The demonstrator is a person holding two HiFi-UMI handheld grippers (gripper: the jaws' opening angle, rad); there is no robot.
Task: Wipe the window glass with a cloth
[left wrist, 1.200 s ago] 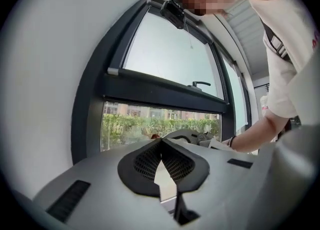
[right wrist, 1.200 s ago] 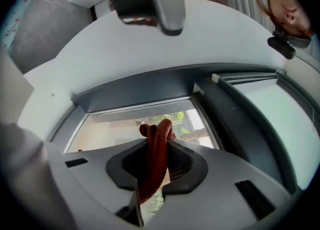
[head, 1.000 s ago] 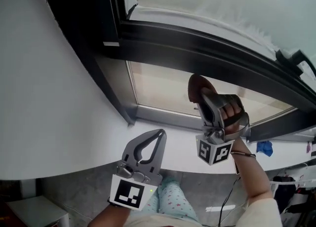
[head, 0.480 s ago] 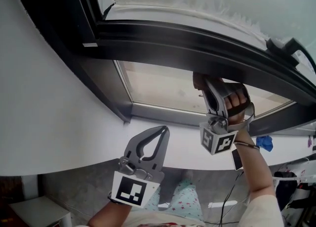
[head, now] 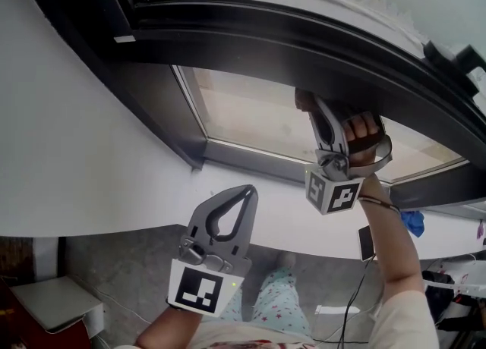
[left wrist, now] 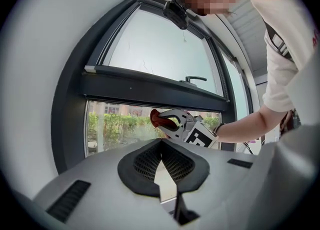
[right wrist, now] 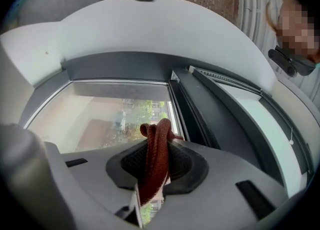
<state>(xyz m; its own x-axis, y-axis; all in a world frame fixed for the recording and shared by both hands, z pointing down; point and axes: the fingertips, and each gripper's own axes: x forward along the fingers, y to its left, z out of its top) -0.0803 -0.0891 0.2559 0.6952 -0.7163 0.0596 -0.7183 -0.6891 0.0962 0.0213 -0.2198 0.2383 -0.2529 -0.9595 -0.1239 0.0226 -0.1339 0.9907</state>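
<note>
Since the wiping depends on what lies ahead of the jaws, the cloth (right wrist: pixel 154 159) is noted first: it is clamped in the right gripper (head: pixel 310 109), its long axis running along the jaws and its bunched end standing just past the tips. The window glass (right wrist: pixel 100 114) lies straight ahead of those tips, just under the dark crossbar (head: pixel 319 51). The left gripper (head: pixel 244 193) is held lower and well back from the pane, its jaws closed together on nothing, so the right hand is judged the nearer.

The clamped strip is shown only in the right gripper view. In the left gripper view the red end is seen side-on, near the pane, but contact cannot be settled.
</note>
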